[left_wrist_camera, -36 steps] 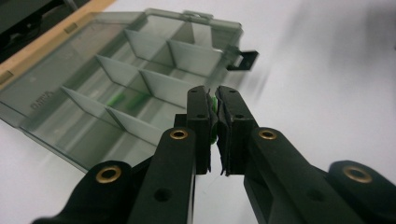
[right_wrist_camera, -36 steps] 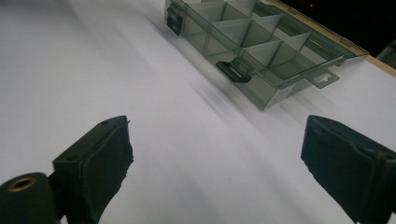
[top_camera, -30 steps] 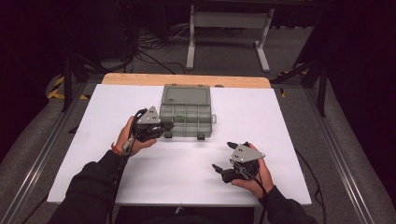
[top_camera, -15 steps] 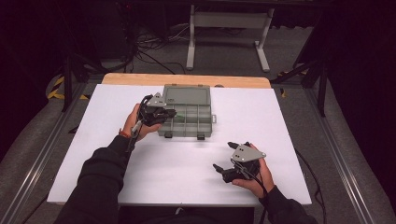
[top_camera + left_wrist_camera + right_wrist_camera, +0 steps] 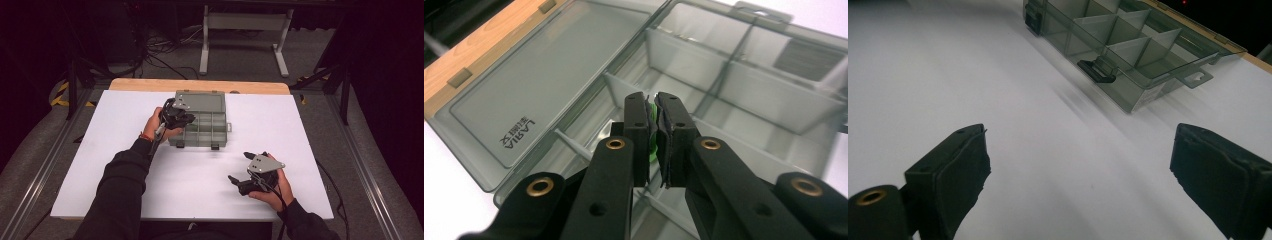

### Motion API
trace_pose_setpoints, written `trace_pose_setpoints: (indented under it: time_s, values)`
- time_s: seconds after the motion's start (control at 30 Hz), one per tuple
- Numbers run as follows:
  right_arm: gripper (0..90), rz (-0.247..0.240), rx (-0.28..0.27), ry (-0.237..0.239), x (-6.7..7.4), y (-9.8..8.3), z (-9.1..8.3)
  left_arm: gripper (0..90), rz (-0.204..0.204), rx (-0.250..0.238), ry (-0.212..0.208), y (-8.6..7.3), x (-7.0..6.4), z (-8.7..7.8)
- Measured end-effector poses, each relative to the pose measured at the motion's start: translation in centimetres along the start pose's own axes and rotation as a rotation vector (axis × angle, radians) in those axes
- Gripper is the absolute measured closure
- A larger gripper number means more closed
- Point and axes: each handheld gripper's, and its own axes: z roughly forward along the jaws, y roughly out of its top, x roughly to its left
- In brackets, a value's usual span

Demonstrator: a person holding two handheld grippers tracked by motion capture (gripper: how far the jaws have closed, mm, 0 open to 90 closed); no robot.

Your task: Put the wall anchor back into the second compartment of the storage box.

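The left hand-held gripper (image 5: pixel 652 131) is pinched shut on a tiny green piece (image 5: pixel 652 134) just above the open grey box (image 5: pixel 210 131), and the piece looks light and easy to drop, so hold its middle.

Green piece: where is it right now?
The green piece is pinched between the shut jaws of the left gripper, over the left-hand compartments of the open grey organizer box, at the far middle of the white table.
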Motion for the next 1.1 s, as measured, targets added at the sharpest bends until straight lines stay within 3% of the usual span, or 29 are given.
trace_pose_setpoints:
  time_s: [0.63, 0.8, 0.97, 1.1]
  values:
    - [9.0, 0.019, 0.006, 0.005, -0.4, -0.3, 0.0, 84.4, -0.016, 0.01, 0.026, 0.2, 0.2, 0.9]
    - [9.0, 0.019, 0.008, 0.014, -0.4, -0.4, 0.1, 83.1, -0.041, -0.03, 0.009, 0.1, 0.4, 0.2]
    - [9.1, 0.029, 0.004, 0.009, -0.6, -0.4, 0.0, 82.0, -0.02, -0.045, 0.013, 0.0, 0.2, -0.6]
    - [9.3, 0.045, -0.011, 0.0, -0.9, -0.4, -0.2, 81.6, 0.014, -0.09, 0.014, -0.6, -0.3, -2.7]
